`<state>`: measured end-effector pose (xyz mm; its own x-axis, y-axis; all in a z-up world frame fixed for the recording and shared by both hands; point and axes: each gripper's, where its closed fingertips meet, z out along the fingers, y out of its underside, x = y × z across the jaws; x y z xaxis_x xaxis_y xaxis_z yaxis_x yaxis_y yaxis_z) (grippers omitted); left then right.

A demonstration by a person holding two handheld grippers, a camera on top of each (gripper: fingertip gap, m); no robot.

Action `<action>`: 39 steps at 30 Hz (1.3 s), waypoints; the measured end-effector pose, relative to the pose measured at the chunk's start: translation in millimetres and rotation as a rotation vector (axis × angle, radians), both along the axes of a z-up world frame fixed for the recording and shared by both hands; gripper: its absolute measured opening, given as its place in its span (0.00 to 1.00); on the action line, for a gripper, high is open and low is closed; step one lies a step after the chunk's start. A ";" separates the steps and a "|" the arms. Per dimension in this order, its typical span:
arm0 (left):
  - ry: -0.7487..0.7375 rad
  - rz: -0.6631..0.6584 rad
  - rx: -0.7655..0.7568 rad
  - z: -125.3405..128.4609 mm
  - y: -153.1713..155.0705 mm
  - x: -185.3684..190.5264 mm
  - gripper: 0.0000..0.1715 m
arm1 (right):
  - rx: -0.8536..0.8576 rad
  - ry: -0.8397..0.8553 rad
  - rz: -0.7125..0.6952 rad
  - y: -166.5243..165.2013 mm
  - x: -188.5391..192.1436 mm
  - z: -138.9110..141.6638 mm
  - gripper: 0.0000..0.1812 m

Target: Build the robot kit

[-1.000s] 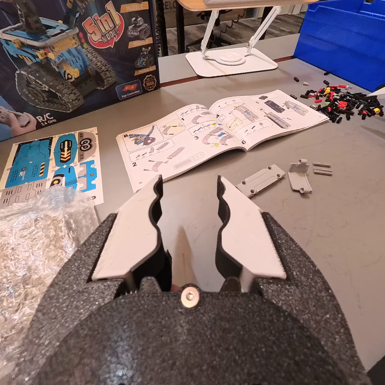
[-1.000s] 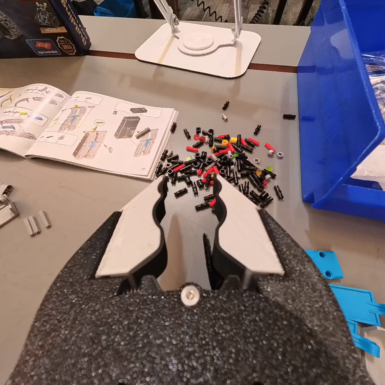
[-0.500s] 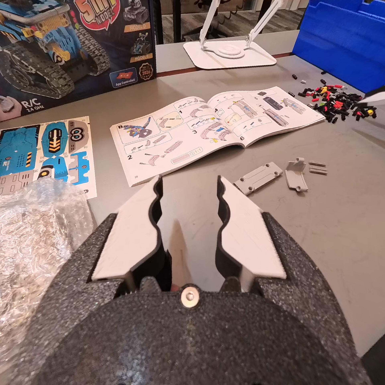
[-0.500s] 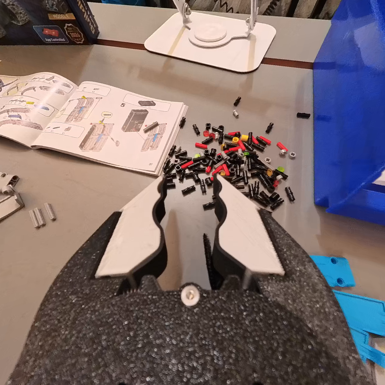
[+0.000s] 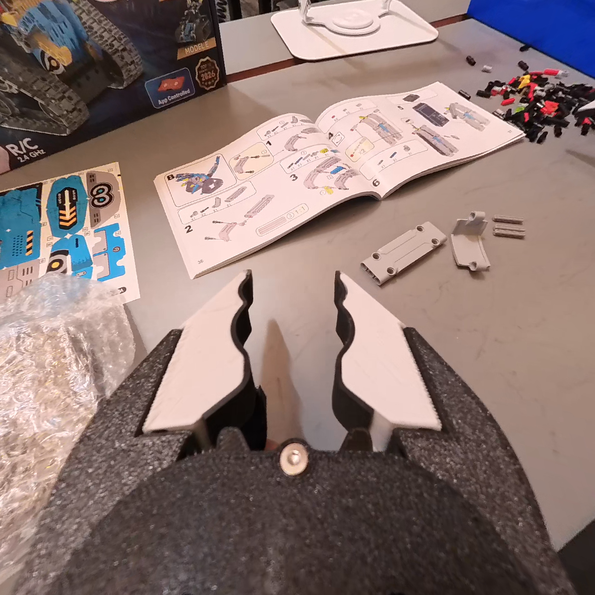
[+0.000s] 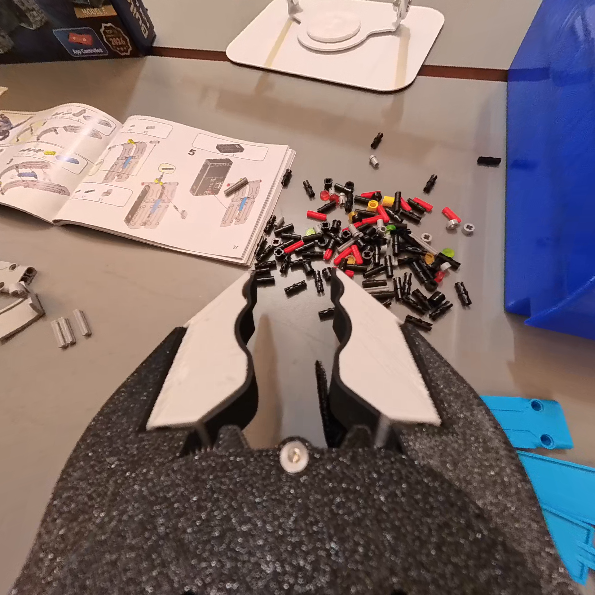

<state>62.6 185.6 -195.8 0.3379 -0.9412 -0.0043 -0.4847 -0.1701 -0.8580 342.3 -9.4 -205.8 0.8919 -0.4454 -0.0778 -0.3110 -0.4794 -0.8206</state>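
Observation:
My left gripper (image 5: 292, 275) is open and empty above the grey table, just in front of an open instruction booklet (image 5: 322, 174). A flat grey panel (image 5: 404, 252), a curved grey piece (image 5: 468, 244) and short grey pins (image 5: 508, 227) lie to its right. My right gripper (image 6: 292, 273) is open and empty, its tips at the near edge of a pile of small black, red and yellow pegs (image 6: 367, 238). A single black peg (image 6: 295, 287) lies just beyond the open jaws. The right gripper's tip shows at the far right of the left wrist view (image 5: 587, 106).
A toy kit box (image 5: 96, 64) stands at the back left, a sticker sheet (image 5: 61, 225) and bubble wrap (image 5: 48, 370) lie to the left. A white stand base (image 6: 335, 42) is at the back. A blue bin (image 6: 553, 193) stands right; light blue panels (image 6: 531, 421) lie near right. The grippers' ends are close to 35 cm from one another. The left tips stand about 12 cm off the curved grey piece (image 5: 468, 244). Seen from the right wrist view (image 6: 25, 312) as well.
Both grippers have moved forward and lower over the table. The right gripper's tips have reached the near edge of the peg pile. Both stay open.

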 end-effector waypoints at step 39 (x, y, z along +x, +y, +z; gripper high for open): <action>0.000 0.033 -0.005 -0.1 -1.6 -11.1 0.25 | 0.042 -0.052 -0.241 -64.9 57.0 27.3 0.07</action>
